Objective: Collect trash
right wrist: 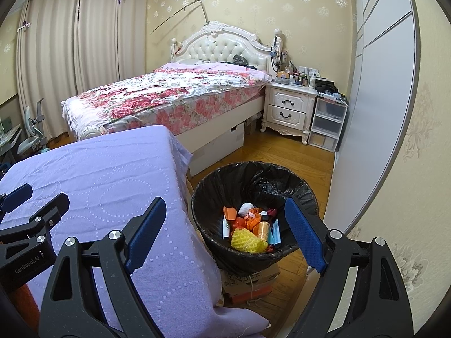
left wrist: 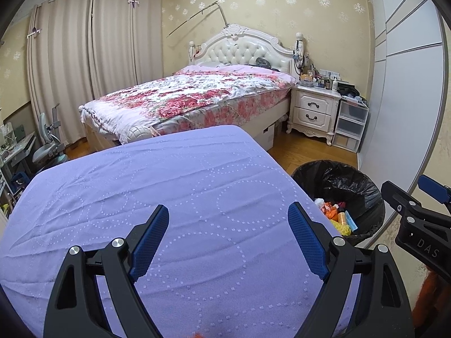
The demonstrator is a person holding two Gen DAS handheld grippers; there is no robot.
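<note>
Right wrist view?
— Right gripper (right wrist: 225,233) spread, empty; trash bin (right wrist: 214,188) just ahead, trash (right wrist: 249,240) inside, beside the table edge (right wrist: 183,197).
— Left?
— Left gripper (left wrist: 228,236) spread, empty, over the cloth.

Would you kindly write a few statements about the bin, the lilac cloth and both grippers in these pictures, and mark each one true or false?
1. The bin has a black liner. True.
2. The bin is empty. False: it holds trash, including a yellow foam net and an orange bottle.
3. The left gripper holds a bottle. False: its jaws are open with nothing between them.
4. The right gripper is open. True.
5. The bin stands on the lilac cloth. False: it stands beside it, on a cardboard box.
</note>
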